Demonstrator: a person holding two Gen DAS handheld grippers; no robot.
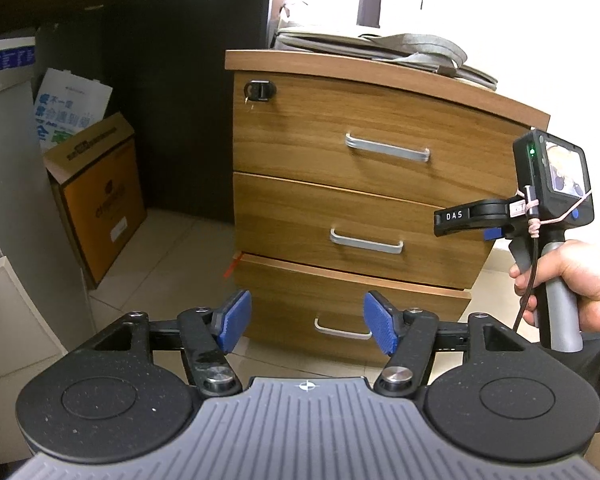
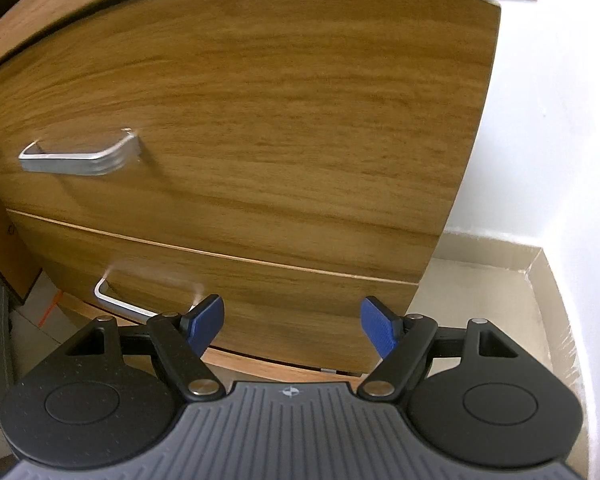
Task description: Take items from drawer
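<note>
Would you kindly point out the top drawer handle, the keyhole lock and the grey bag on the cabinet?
top drawer handle (image 1: 387, 149): left wrist view, middle of the metal bar.
keyhole lock (image 1: 260, 90): left wrist view, centre of the black lock plate.
grey bag (image 1: 380, 46): left wrist view, its folded fabric body.

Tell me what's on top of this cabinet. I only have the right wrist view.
Observer: A folded grey bag lies on the cabinet top.
Operator: Count the drawers.
Observer: Three drawers, stacked; a lock sits at the top one's left corner.
Operator: Say where the left gripper is.
Observer: The left gripper, open, hangs in front of the bottom handle, not touching it.
</note>
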